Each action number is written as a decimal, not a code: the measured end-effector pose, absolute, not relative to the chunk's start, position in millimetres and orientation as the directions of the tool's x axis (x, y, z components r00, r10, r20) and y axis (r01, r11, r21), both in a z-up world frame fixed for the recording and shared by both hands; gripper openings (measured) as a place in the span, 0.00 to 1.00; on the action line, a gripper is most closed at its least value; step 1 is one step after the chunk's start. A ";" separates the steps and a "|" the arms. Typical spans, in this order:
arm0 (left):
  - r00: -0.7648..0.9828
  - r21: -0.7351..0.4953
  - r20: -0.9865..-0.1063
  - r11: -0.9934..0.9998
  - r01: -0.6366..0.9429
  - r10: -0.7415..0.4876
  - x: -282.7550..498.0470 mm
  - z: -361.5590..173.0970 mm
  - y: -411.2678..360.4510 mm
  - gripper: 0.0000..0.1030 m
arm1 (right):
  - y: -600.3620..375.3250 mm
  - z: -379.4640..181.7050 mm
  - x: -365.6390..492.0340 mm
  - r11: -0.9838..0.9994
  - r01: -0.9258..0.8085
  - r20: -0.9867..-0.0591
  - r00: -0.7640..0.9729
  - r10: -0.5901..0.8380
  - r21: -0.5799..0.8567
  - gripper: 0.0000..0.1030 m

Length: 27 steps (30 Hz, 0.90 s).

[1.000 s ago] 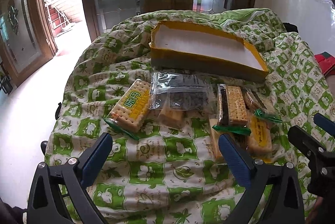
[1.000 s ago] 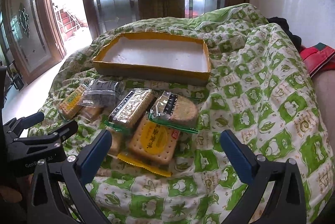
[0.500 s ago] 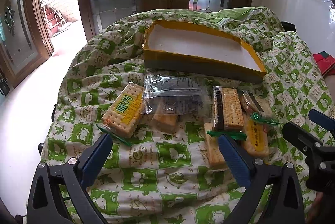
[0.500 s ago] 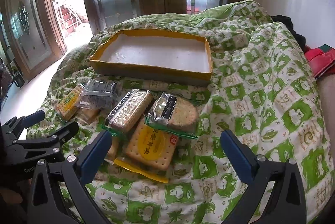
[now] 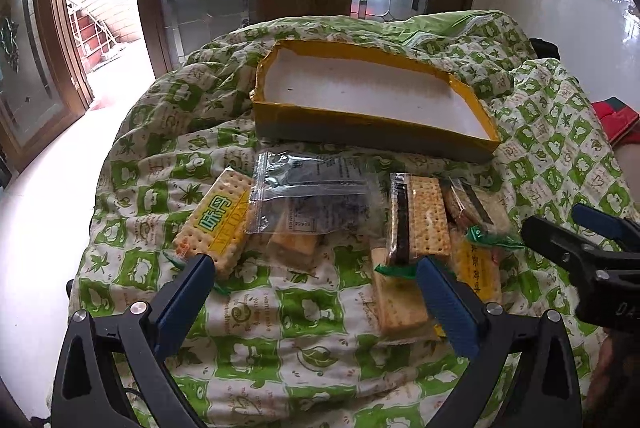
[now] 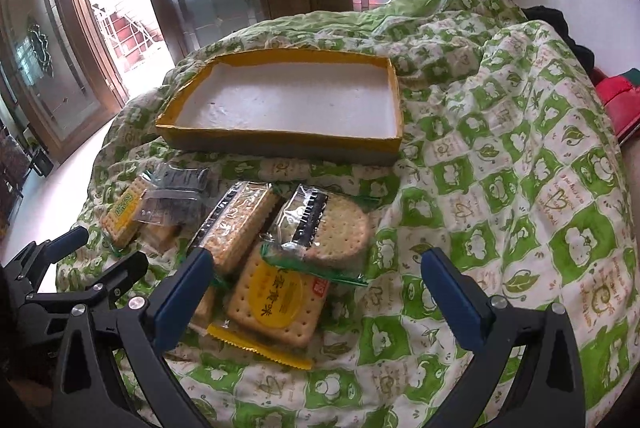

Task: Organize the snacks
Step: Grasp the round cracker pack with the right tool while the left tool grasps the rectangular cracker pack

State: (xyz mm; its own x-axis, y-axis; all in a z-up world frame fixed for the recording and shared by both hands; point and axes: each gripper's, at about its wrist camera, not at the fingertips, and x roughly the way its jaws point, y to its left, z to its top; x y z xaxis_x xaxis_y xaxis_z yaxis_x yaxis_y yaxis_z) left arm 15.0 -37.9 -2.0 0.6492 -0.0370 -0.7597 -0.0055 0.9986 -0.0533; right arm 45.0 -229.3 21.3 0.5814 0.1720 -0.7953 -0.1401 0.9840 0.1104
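Two claws, left claw [image 5: 314, 274] and right claw [image 6: 316, 270], both spread wide, empty; cracker packs [image 6: 276, 302] just ahead, yellow-rimmed tray [image 6: 280, 140] beyond.

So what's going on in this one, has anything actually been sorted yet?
Not yet. A person holds a gripper in each hand above a bed covered with a green-and-white quilt. The yellow box at the far side is empty. The cracker packets lie in a loose pile in front of it: a round cracker packet, a square one with a yellow label, a long one and a clear bag. The left gripper and right gripper are both open, hovering over the pile, holding nothing.
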 end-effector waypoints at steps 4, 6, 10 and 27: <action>0.646 -0.058 -0.762 0.998 0.003 -0.046 16.9 -3.9 -41.3 0.99 | -232.6 16.4 50.0 0.985 -0.127 -0.804 0.569 0.169 0.117 1.00; 0.644 -0.060 -0.763 0.998 0.010 -0.052 17.8 -5.0 -44.1 0.99 | -233.6 14.9 50.8 0.985 -0.122 -0.806 0.566 0.170 0.122 1.00; 0.631 -0.070 -0.771 0.996 0.056 -0.089 24.0 -6.6 -55.9 0.99 | -234.9 12.6 52.7 0.983 -0.120 -0.807 0.562 0.181 0.137 1.00; 0.528 -0.139 -0.824 0.977 0.162 -0.205 60.7 -30.6 -92.4 0.66 | -249.1 -20.2 96.1 0.938 -0.011 -0.855 0.407 0.320 0.346 0.84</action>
